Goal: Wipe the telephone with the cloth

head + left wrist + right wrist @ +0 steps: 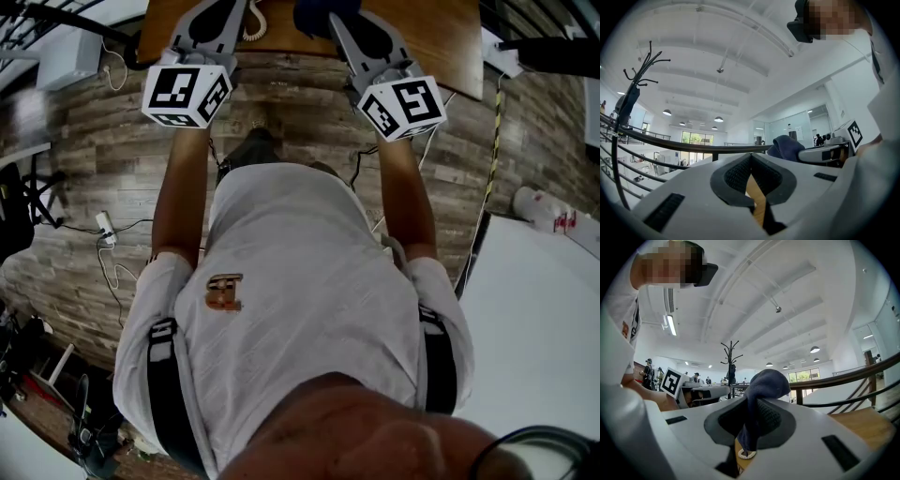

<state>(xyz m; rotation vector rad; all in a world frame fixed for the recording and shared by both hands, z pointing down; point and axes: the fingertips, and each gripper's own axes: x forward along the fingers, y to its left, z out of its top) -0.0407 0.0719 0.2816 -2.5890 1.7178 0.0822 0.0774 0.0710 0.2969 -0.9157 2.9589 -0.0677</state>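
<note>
My right gripper [754, 401] is shut on a dark blue cloth [765, 379], which bunches up above its jaws. In the head view the cloth [323, 13] sits at the top edge over the wooden table [441, 37]. Of the telephone I see only its white coiled cord [255, 21], between the two grippers; a loop of the cord [746, 454] shows under the right jaws. My left gripper [751, 157] is shut with nothing in it, its pads pressed together. Both grippers tilt upward, side by side, with the cloth [787, 146] to the left one's right.
A person's torso fills the middle of the head view. Cables and a power strip [105, 225] lie on the wood-look floor at the left. A white surface [534, 309] stands at the right. A coat rack [731, 350] and a dark railing [670, 145] stand beyond the table.
</note>
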